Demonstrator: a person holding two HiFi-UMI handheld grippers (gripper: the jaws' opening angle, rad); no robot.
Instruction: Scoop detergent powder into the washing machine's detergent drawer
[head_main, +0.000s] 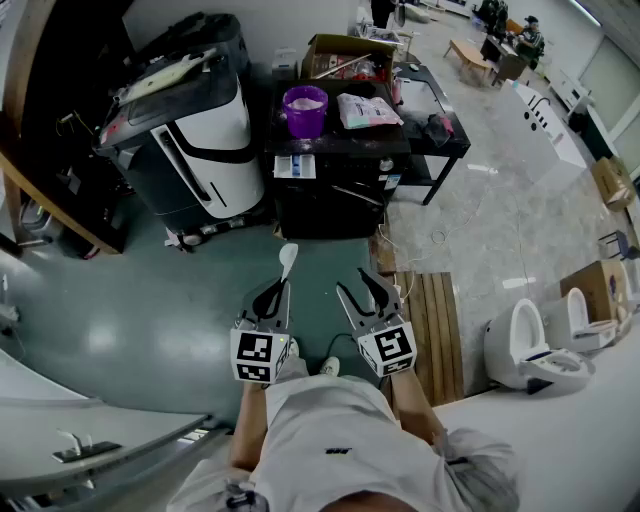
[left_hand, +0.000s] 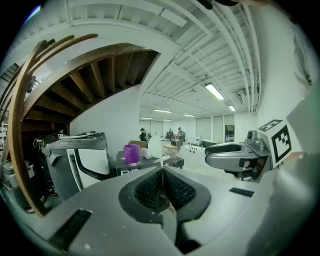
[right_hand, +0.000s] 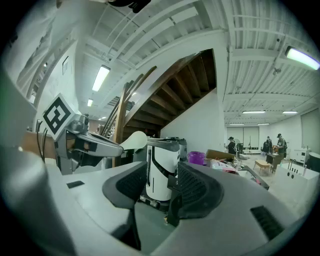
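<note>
Washing machine (head_main: 195, 135): on the floor at far left, just beside the black worktop (head_main: 340, 140).
Left claw (head_main: 272, 297): closed on the handle of a white scoop (head_main: 288, 258), bowl pointing forward.
Purple tub (head_main: 305, 110): on the worktop, pale powder inside.
Right claw (head_main: 362, 290): jaws apart, nothing between them.

Grey left gripper (head_main: 273, 292) and right gripper (head_main: 362, 287), black ribbed pads (left_hand: 150, 190), black-and-white marker cubes (head_main: 254, 357); white T-shirt (head_main: 335, 425), white shoes (head_main: 329, 366).
</note>
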